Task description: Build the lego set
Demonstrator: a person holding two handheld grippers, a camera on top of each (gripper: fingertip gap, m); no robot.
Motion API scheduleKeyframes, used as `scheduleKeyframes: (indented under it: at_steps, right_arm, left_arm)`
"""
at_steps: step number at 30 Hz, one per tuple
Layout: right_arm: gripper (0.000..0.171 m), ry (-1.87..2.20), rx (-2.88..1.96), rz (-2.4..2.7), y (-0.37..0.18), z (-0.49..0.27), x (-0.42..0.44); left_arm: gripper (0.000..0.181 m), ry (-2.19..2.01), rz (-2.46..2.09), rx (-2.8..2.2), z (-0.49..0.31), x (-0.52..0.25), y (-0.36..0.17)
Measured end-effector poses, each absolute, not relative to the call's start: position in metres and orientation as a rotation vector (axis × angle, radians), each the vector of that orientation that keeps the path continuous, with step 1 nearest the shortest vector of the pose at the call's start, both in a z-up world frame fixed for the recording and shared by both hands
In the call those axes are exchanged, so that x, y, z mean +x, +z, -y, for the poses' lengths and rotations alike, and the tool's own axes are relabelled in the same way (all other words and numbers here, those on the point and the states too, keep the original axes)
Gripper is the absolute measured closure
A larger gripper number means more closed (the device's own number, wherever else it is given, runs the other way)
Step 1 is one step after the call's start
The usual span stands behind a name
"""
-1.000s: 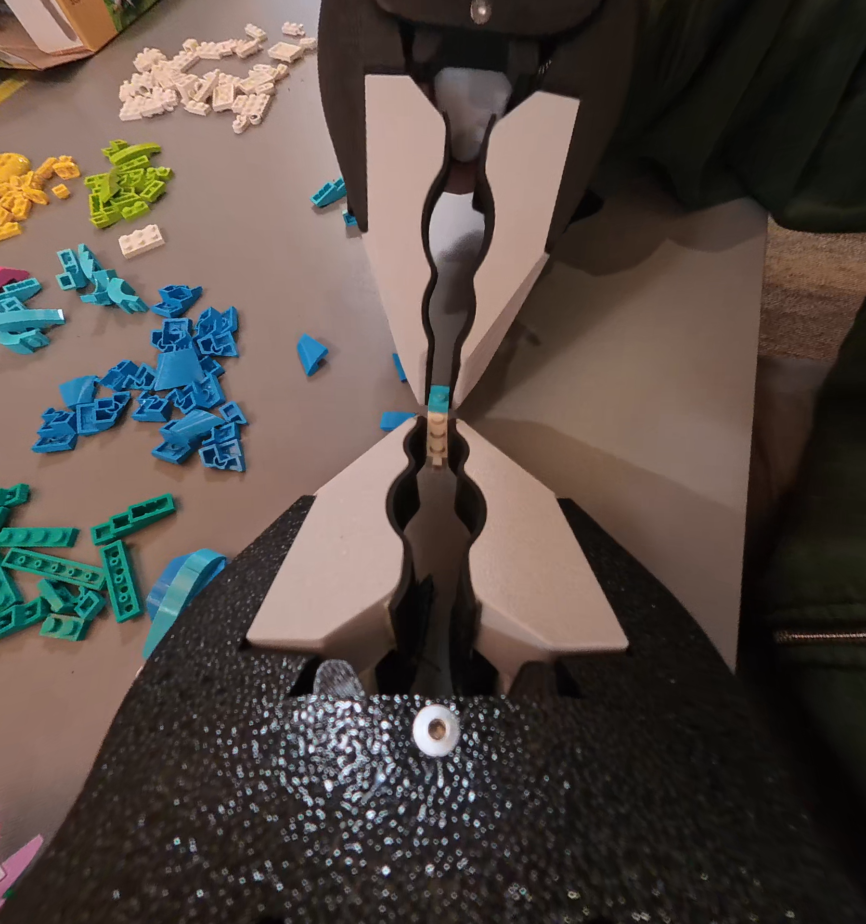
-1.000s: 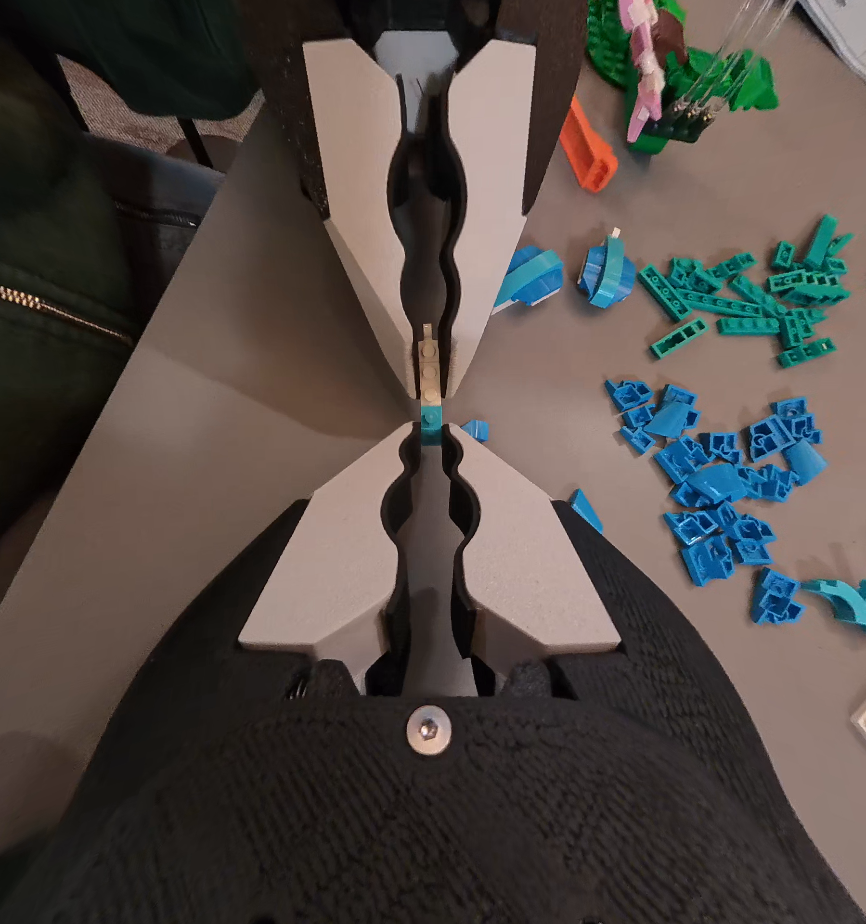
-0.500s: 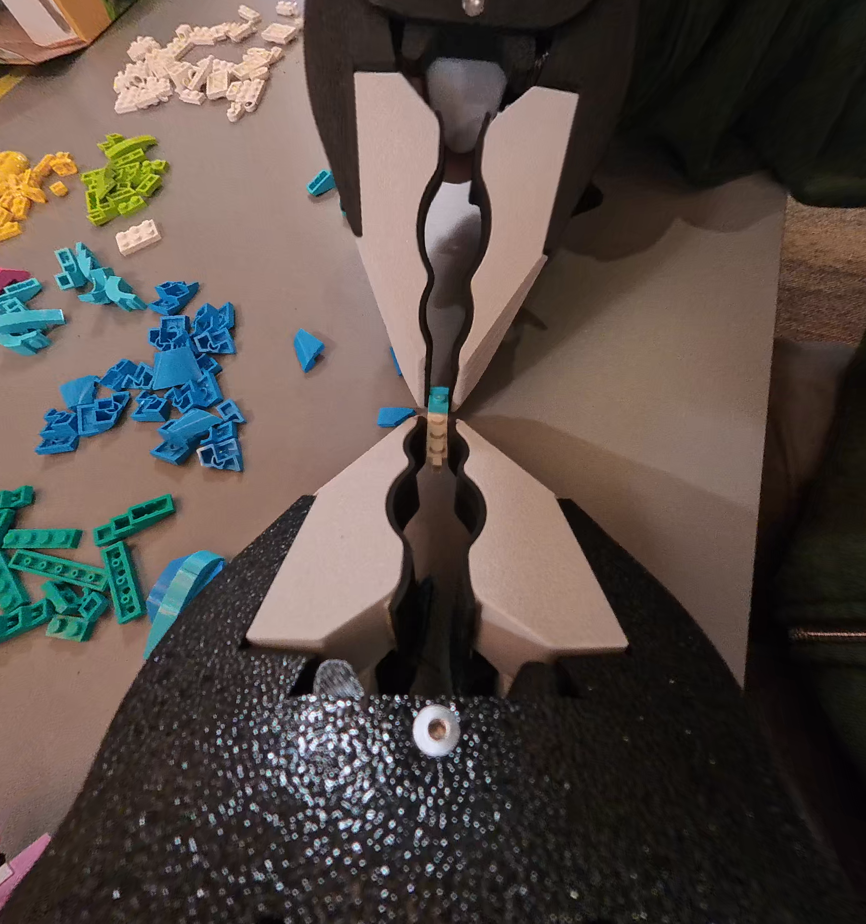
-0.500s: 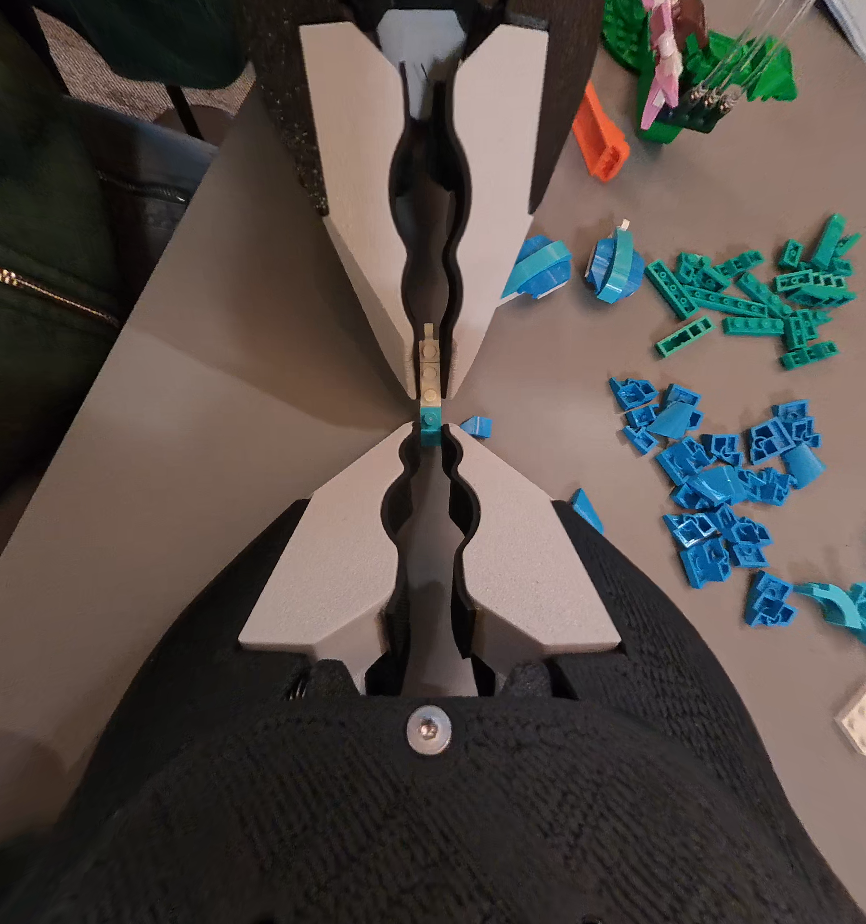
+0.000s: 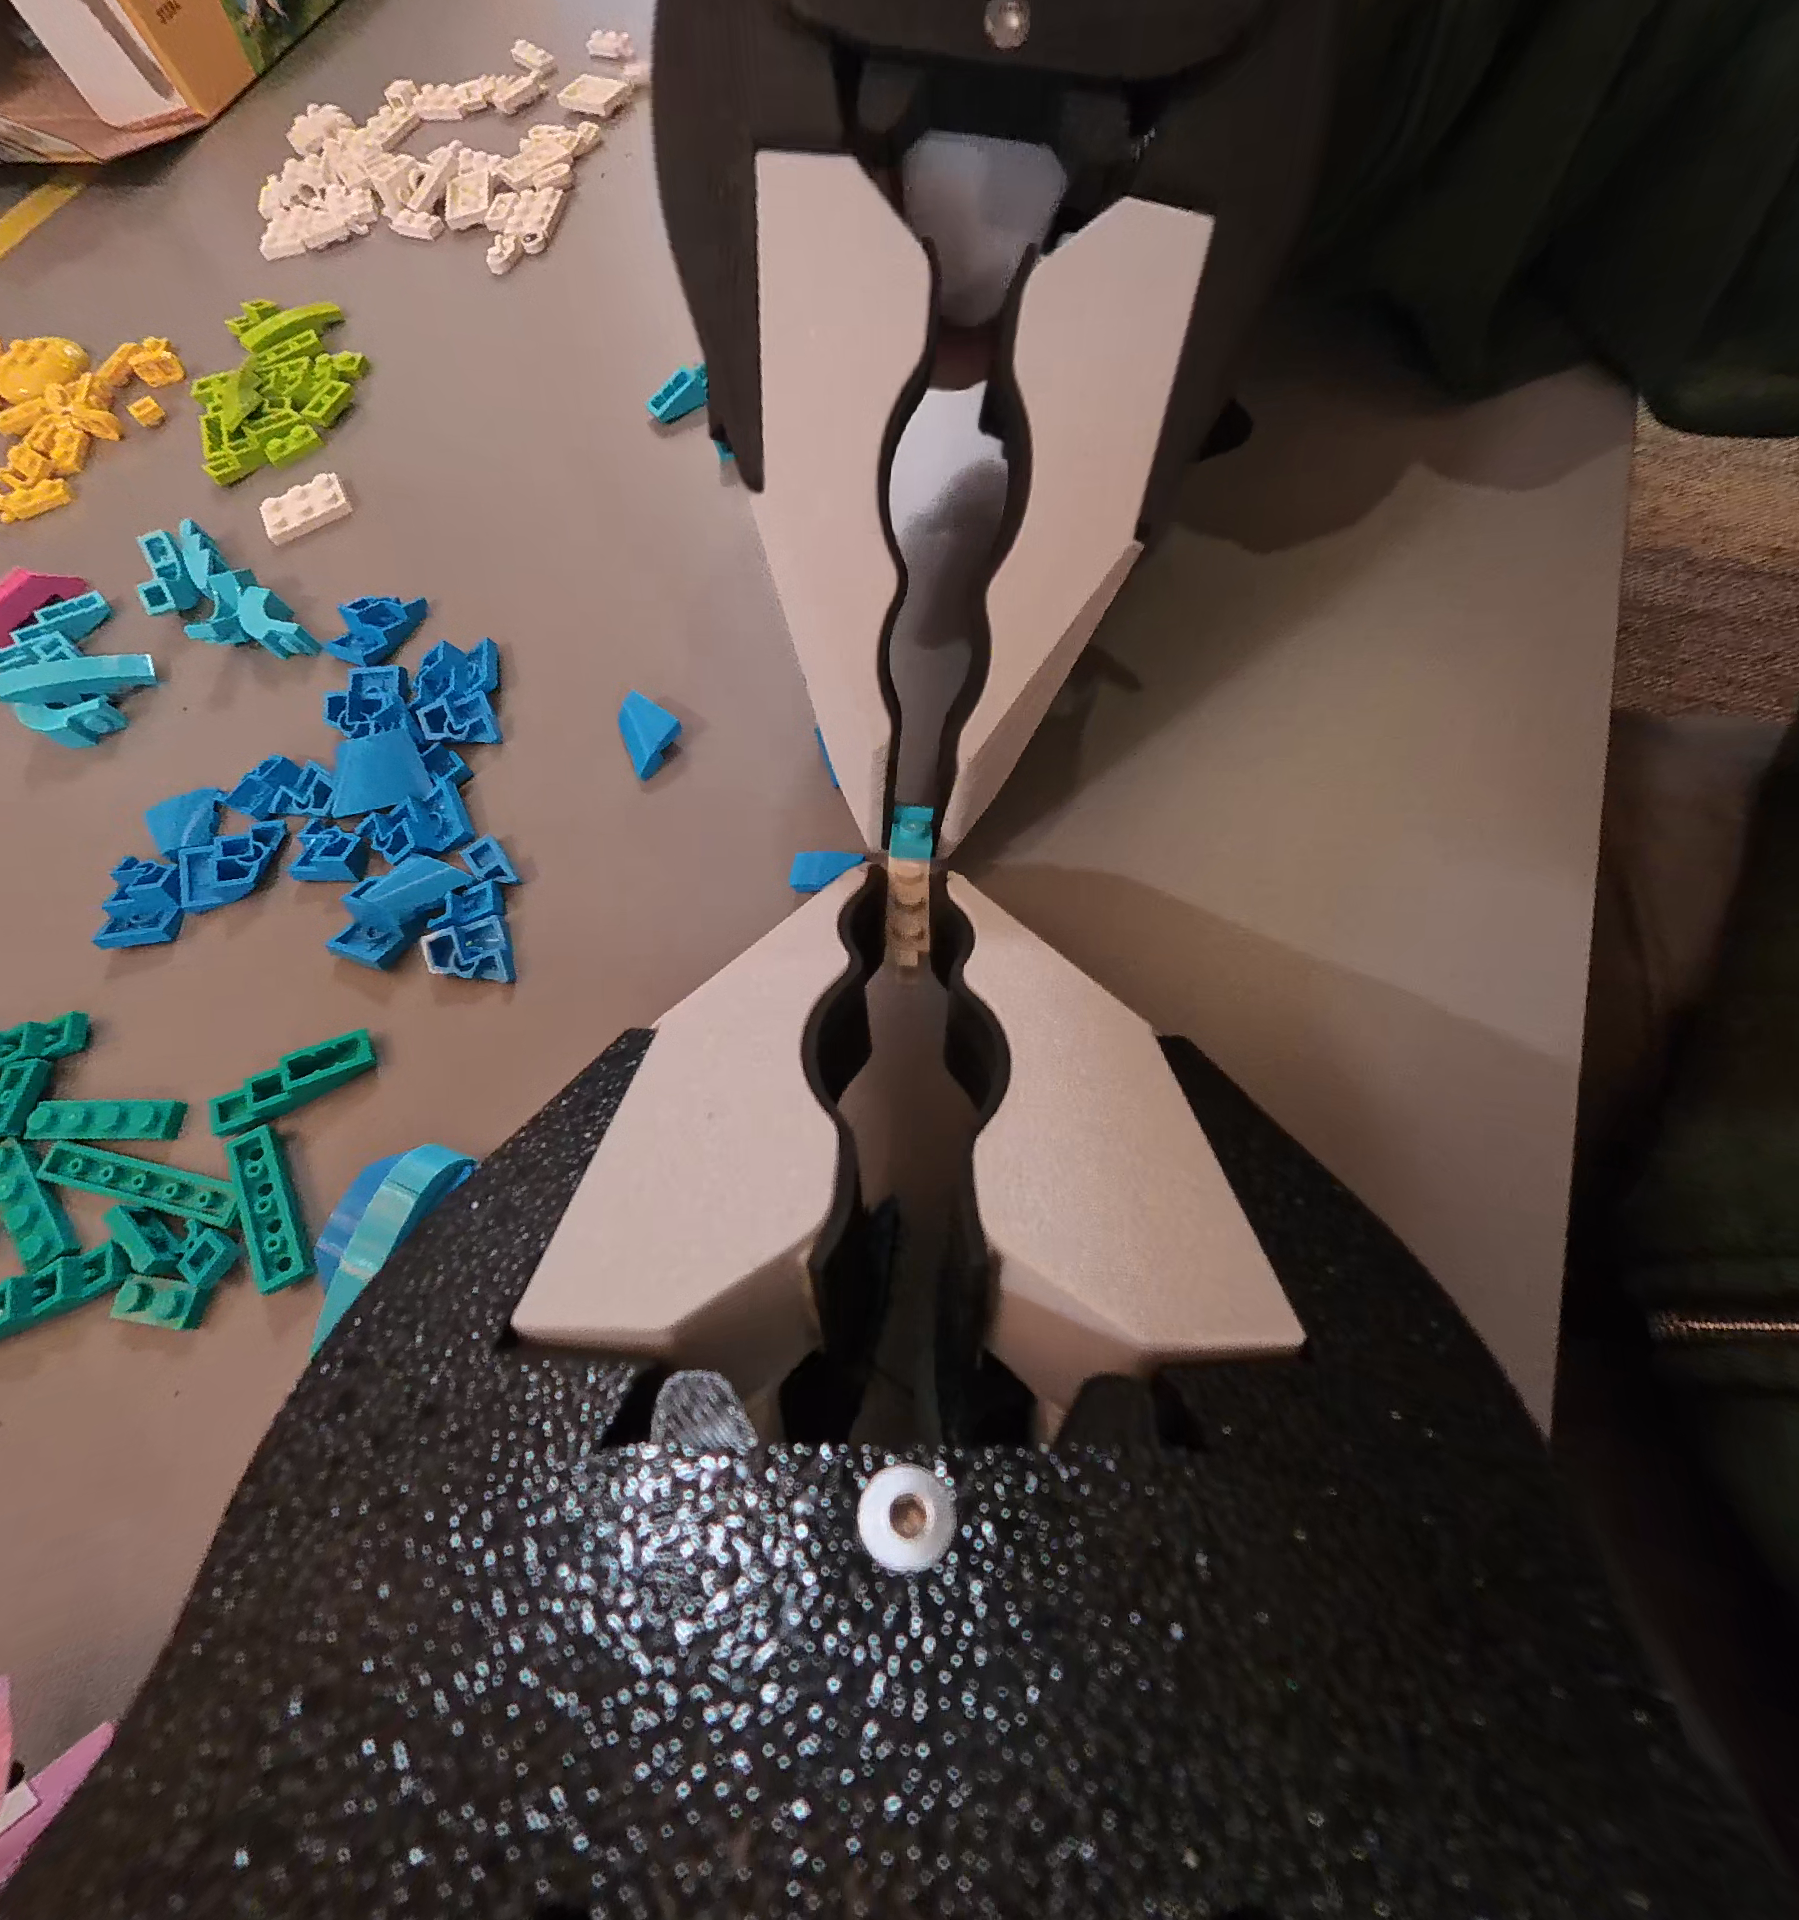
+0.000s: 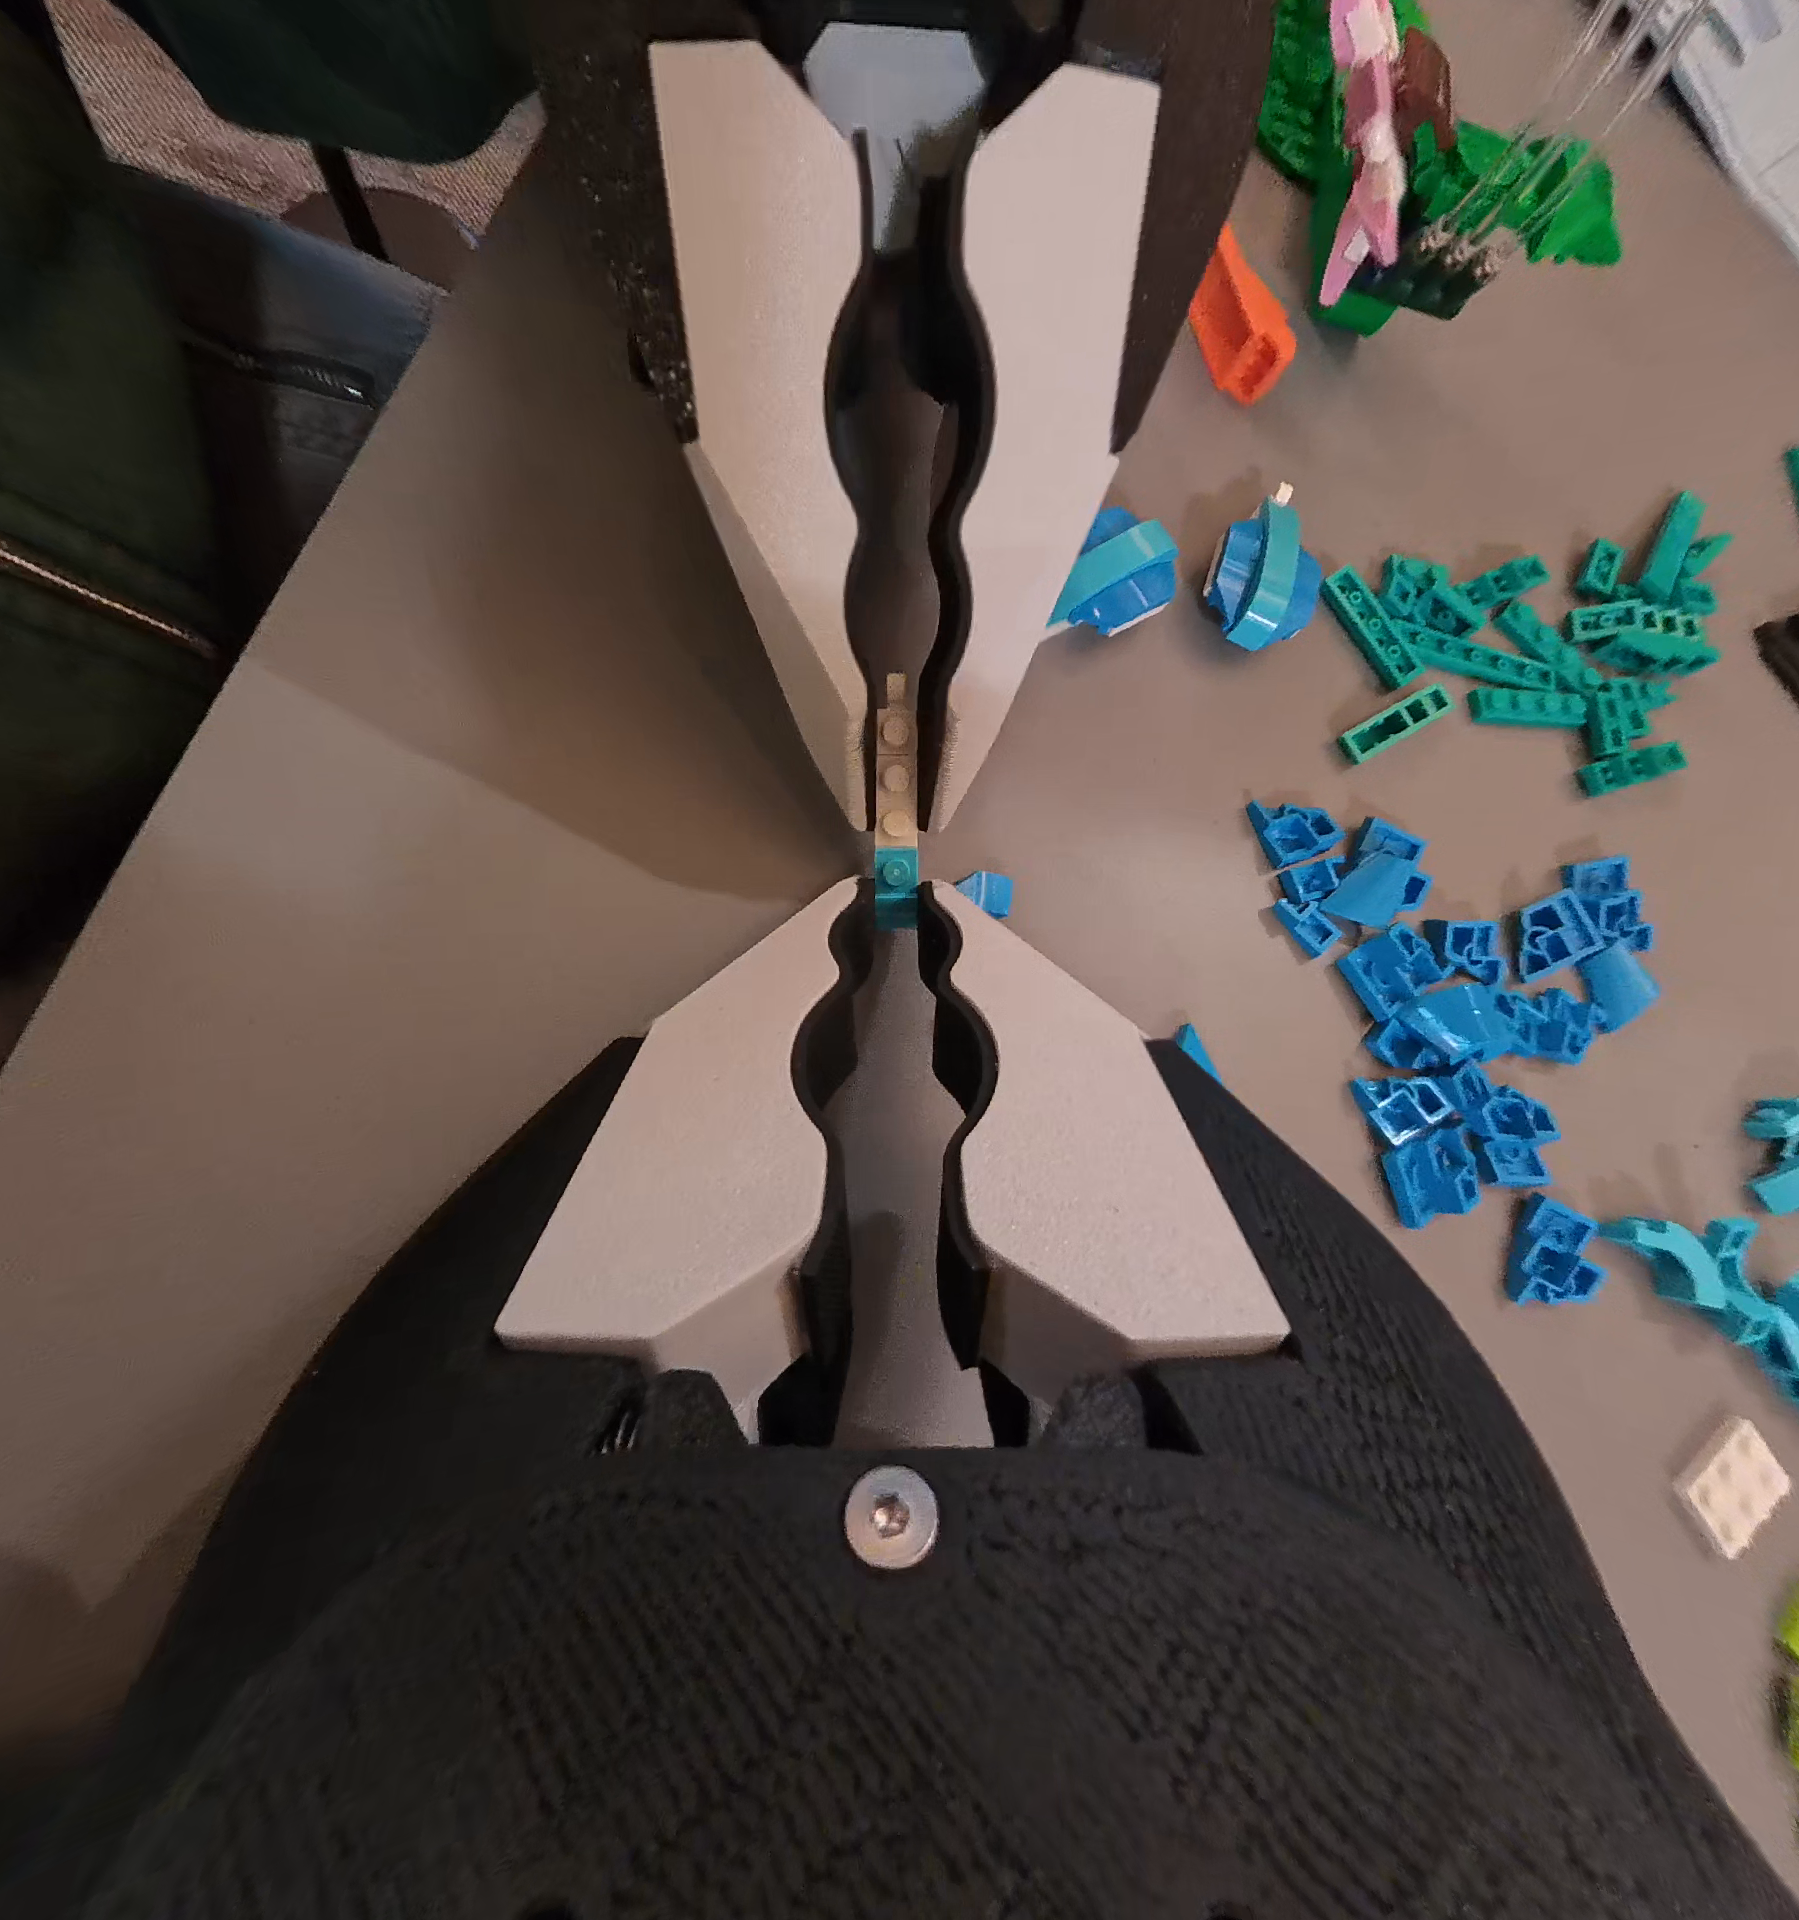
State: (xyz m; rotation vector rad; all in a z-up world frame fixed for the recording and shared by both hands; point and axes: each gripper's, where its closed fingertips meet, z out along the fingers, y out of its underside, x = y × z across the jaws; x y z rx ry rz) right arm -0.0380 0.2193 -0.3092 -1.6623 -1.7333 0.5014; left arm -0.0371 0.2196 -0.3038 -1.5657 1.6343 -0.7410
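Left gripper point(image 5: 907, 914) pinches a tan plate point(image 5: 907, 906); right gripper point(image 6: 895, 902) pinches a small teal piece point(image 6: 895, 881). Tips meet nose-to-nose above the table point(image 5: 1238, 831), the pieces touching end-on, probably being pressed together. Blue bricks point(image 6: 1446, 997) lie nearby.

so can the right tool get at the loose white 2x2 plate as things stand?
Probably not yet: the right tool is shut on the teal piece, mated with the tan plate. The white 2x2 plate lies unobstructed.

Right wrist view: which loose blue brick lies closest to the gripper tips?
The small blue slope brick lying alone on the grey table, just right of the right gripper tips. The other blue bricks sit heaped in the blue pile farther right.
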Motion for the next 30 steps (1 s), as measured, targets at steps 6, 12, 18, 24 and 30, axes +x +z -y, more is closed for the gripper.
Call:
scheduleKeyframes:
  at_steps: [6, 12, 18, 24, 30]
  right_arm:
    - [0.164, 0.575, -1.746, 1.673, -0.3096, -0.2209, -0.0386]
    - [0.164, 0.513, -1.665, 1.725, -0.3102, -0.2199, -0.0385]
    - [0.164, 0.577, -1.721, 1.660, -0.3063, -0.2219, -0.0395]
    - [0.164, 0.555, -1.681, 1.689, -0.3079, -0.2212, -0.0396]
    - [0.164, 0.585, -1.694, 1.659, -0.3060, -0.2225, -0.0400]
  left_arm:
    - [0.175, -0.731, -1.628, -1.570, -0.2208, -0.0373, -0.3041]
    - [0.175, -0.731, -1.635, -1.563, -0.2196, -0.0372, -0.3041]
    - [0.175, -0.778, -1.600, -1.577, -0.2215, -0.0377, -0.2997]
    - [0.175, -0.763, -1.612, -1.571, -0.2206, -0.0376, -0.3009]
    - [0.175, -0.775, -1.595, -1.574, -0.2219, -0.0378, -0.2990]
